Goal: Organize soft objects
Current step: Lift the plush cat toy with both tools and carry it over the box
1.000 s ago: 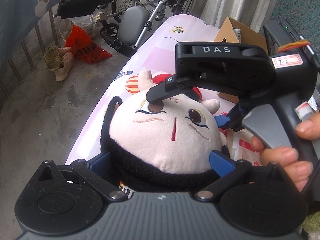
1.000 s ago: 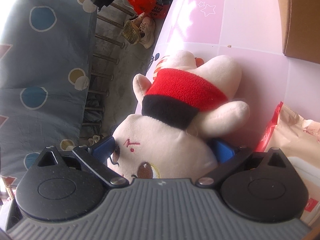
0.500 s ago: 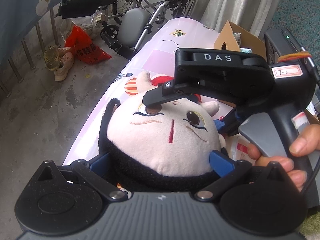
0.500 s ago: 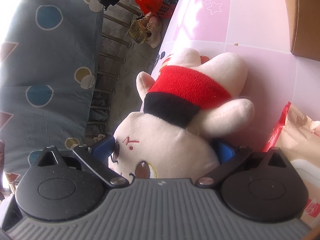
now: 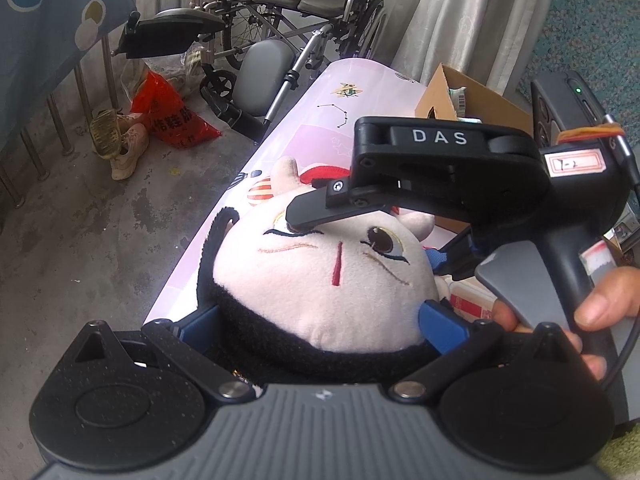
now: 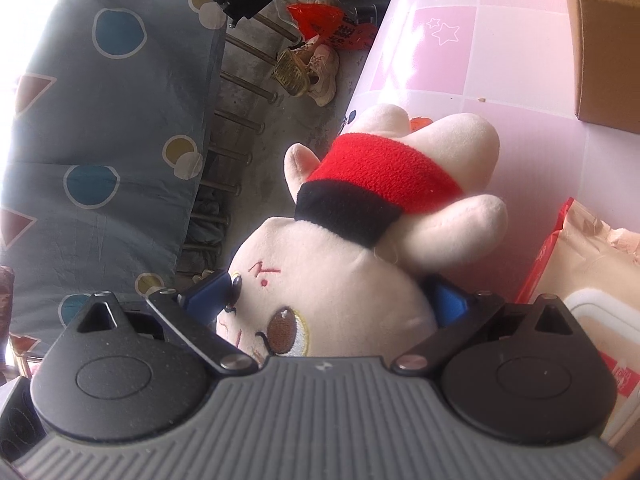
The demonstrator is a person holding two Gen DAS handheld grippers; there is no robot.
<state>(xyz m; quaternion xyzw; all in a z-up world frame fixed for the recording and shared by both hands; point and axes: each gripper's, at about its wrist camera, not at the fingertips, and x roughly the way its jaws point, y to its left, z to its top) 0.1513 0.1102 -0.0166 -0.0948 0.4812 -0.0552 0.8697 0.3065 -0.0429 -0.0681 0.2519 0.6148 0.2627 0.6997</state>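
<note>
A cream plush doll [image 5: 328, 280] with a black hood and a red-and-black top [image 6: 380, 176] lies at the left edge of the pink table [image 6: 500, 60]. My left gripper [image 5: 320, 320] is shut on its head, blue pads pressing into both sides of the hood. My right gripper [image 6: 328, 300] is shut on the same head across the face. In the left wrist view the right gripper [image 5: 372, 240] comes in from the right, with one black finger [image 5: 308, 216] over the doll's eye. A hand [image 5: 600, 312] holds its grip.
A cardboard box [image 6: 608, 60] stands on the table beyond the doll. A wipes pack [image 6: 592, 264] lies to the right of it. Left of the table, on the concrete floor, are a wheelchair [image 5: 280, 32], a red bag [image 5: 172, 116] and shoes [image 5: 124, 148].
Both grippers keep their hold on the doll's head. The two cameras have tilted and risen slightly, so more of the wheelchair and the far table shows.
</note>
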